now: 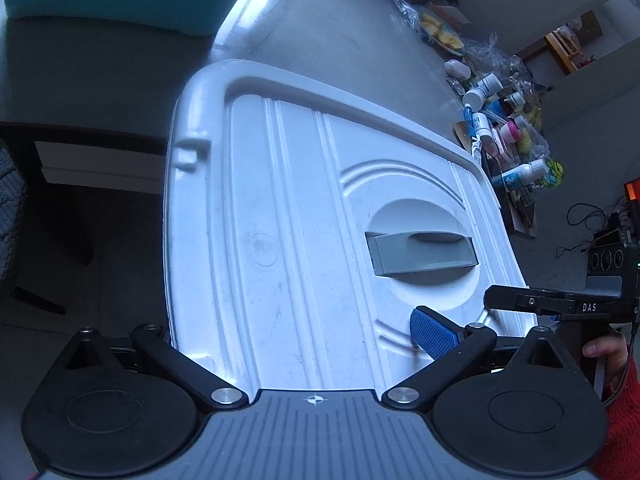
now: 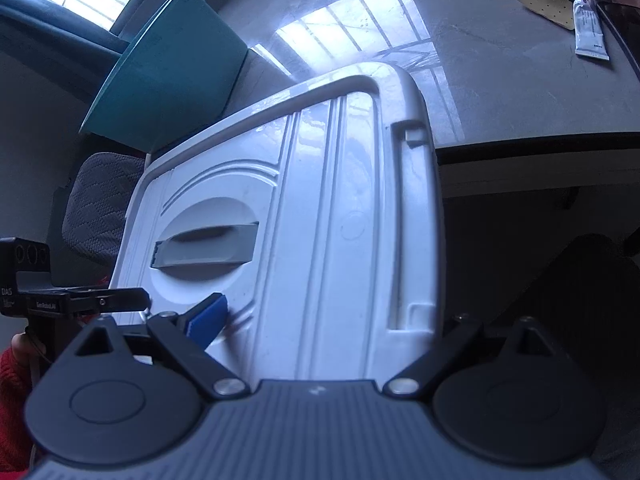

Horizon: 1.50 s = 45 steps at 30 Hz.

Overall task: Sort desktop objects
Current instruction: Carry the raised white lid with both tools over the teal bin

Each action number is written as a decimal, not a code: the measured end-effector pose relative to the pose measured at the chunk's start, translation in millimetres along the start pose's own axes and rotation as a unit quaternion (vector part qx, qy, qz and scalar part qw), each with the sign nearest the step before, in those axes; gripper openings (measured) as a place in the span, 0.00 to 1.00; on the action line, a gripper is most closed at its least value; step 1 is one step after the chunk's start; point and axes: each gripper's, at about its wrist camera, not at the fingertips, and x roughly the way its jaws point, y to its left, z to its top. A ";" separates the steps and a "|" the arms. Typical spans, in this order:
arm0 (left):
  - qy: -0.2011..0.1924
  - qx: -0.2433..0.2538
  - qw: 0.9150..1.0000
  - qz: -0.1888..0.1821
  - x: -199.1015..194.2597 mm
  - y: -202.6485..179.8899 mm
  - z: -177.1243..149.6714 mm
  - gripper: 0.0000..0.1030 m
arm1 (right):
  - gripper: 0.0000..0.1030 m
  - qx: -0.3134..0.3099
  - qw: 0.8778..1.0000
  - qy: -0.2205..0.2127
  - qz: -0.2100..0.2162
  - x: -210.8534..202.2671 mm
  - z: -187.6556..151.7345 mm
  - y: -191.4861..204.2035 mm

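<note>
A large white plastic lid with a grey recessed handle fills both wrist views and hangs above the table's edge, held by both grippers. My left gripper is shut on its near edge. The blue right pad presses on the top face and the left finger is hidden under the rim. My right gripper grips the same lid: its blue left pad lies on top and its right finger is behind the edge. Each view shows the other gripper beside it, the right gripper and the left gripper.
A grey table carries a cluttered pile of small bottles and bags along its right side. Tubes lie near the table's far corner. A teal basin stands at the left, with a grey cushioned chair below it. A red sleeve shows.
</note>
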 end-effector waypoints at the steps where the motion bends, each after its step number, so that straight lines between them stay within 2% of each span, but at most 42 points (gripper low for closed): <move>1: -0.002 -0.002 1.000 0.000 -4.0 2.2 -1.6 1.00 | 0.91 -0.003 1.000 0.000 0.001 1.1 1.4 2.0; 9: -0.025 -0.007 1.000 0.006 -46.6 30.1 -7.4 1.00 | 0.91 -0.024 1.000 -0.003 0.008 10.4 6.6 23.9; 29: -0.039 -0.004 0.999 0.011 -169.4 156.1 5.9 1.00 | 0.91 -0.031 0.999 -0.018 0.013 99.7 8.1 149.7; 37: -0.043 0.011 0.999 0.011 -207.8 184.9 21.5 1.00 | 0.91 -0.026 0.999 -0.036 0.013 114.3 11.8 181.0; 45: -0.047 0.022 0.999 0.001 -237.5 197.1 34.0 1.00 | 0.91 -0.032 0.998 -0.056 0.004 114.1 6.3 210.2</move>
